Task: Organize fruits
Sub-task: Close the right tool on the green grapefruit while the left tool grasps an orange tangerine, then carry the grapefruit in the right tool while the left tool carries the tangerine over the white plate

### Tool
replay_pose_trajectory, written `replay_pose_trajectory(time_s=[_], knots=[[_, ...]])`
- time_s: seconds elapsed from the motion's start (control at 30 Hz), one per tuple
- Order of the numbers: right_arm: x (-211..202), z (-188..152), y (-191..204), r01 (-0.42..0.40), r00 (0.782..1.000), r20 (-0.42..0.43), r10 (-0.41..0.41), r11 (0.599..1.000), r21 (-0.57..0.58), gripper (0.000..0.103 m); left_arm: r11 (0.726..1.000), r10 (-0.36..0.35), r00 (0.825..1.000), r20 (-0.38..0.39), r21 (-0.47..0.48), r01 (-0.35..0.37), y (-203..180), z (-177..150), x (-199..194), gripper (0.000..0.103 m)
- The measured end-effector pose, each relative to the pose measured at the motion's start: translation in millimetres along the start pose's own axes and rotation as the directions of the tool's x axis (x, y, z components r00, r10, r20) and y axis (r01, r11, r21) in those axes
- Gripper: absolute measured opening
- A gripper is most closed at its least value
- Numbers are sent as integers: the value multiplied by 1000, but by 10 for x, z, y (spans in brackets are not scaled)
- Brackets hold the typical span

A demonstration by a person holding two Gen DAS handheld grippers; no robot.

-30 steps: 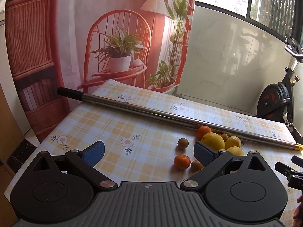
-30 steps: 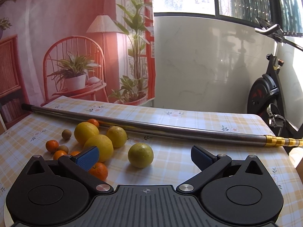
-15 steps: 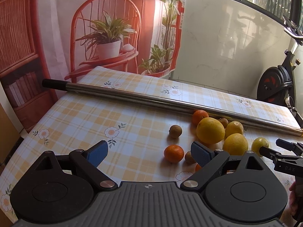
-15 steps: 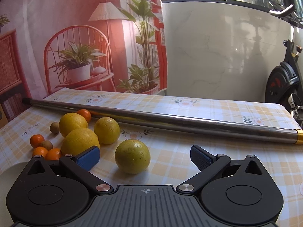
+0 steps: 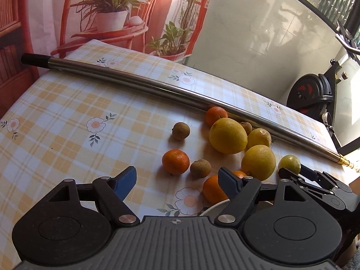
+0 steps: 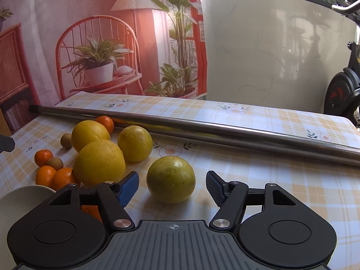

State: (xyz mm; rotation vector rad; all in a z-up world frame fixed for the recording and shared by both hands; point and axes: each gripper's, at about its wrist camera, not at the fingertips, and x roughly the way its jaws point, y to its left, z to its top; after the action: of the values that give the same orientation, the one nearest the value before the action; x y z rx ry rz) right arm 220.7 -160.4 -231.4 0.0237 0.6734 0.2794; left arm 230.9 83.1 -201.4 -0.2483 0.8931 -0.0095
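Fruits lie loose on the checked tablecloth. My right gripper frames a greenish-yellow citrus; its jaws are closing, with gaps on both sides of the fruit. Three larger yellow citrus sit to its left, with small mandarins and brown kiwis beyond. My left gripper hovers above the cloth, its jaws closing with nothing pressed between them; a mandarin and a kiwi lie just past its fingertips. The right gripper shows in the left wrist view around the small citrus.
A long metal pole lies across the table behind the fruit. A white bowl rim sits at the near edge between the grippers. An exercise bike stands beyond the table's right end. A printed backdrop hangs behind.
Both grippers have dropped and moved in toward the fruit. Both pairs of jaws have narrowed; the right ones now flank the greenish-yellow citrus. The fruit has not moved.
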Motion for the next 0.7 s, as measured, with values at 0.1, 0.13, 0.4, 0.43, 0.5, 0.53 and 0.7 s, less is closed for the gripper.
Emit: replay_pose_trajectory(time_s=[0.1, 0.13, 0.4, 0.43, 0.5, 0.53, 0.7], knots=[[-3, -14, 14, 7, 1000, -4, -7, 1000, -10, 51, 999, -39, 999, -23, -23, 39, -49, 5, 93, 76], [-7, -22, 24, 6, 1000, -5, -6, 1000, -16, 51, 999, -46, 998, -30, -27, 46, -64, 9, 120, 74], [-7, -34, 46, 8, 1000, -10, -9, 1000, -19, 46, 988, -133, 987, -88, -93, 125, -135, -44, 339, 53], [13, -17, 40, 6, 1000, -13, -6, 1000, -13, 45, 985, -145, 985, -98, -112, 134, -120, -60, 359, 48], [17, -19, 22, 3, 1000, -16, -4, 1000, -1, 45, 979, -164, 980, -110, -136, 149, -100, -80, 401, 45], [19, -21, 16, 2, 1000, -17, -2, 1000, 2, 45, 978, -171, 979, -112, -142, 155, -99, -88, 414, 43], [16, -28, 4, 0, 1000, -16, 0, 1000, 6, 44, 968, -208, 970, -128, -169, 185, -110, -115, 494, 42]])
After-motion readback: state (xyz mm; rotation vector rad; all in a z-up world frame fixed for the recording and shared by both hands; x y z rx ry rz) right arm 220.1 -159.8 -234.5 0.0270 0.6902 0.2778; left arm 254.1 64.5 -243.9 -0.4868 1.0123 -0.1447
